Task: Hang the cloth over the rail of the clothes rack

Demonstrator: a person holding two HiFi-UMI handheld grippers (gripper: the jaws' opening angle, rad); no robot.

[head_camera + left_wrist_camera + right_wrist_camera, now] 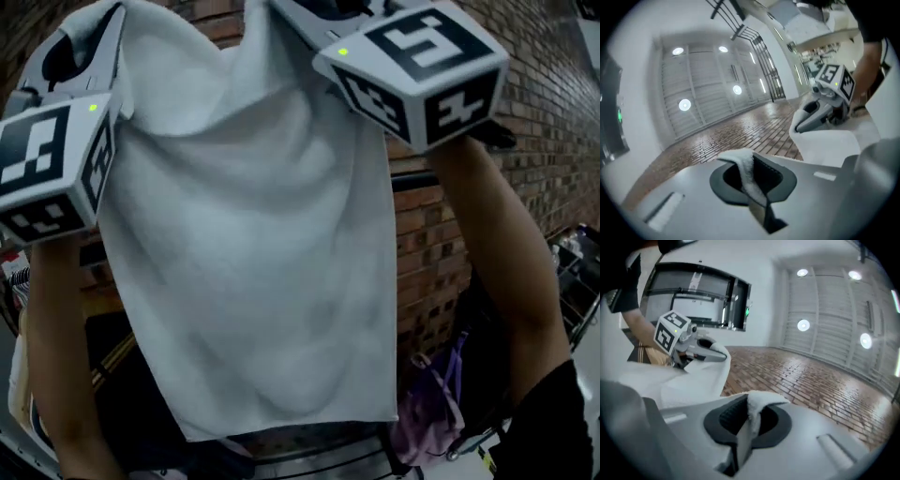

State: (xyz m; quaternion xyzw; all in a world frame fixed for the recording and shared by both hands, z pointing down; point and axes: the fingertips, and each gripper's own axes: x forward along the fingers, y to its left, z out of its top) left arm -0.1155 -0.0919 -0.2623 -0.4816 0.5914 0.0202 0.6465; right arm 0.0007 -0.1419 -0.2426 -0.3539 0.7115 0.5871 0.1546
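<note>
Left claw (753, 180) and right claw (749, 420) each pinch a top corner of the cloth (253, 262); draping it over the rail is not yet done.

Count, all placed vs. the cloth: 1 white cloth (253, 262). 2 grippers: left gripper (752, 176) at cloth's top-left corner, right gripper (750, 416) at its top-right. 2 marker cubes (52, 169), 1 per gripper, flanking cloth's upper part. 2 green LEDs (92, 108), 1 on each cube. 2 forearms (497, 244), 1 either side of cloth. 1 purple bag (427, 412) just right of cloth's bottom-right corner. 1 brick wall (553, 122) behind cloth. 4 round ceiling lights (684, 104) overhead, beyond cloth's top edge; 4 show in each gripper view.
</note>
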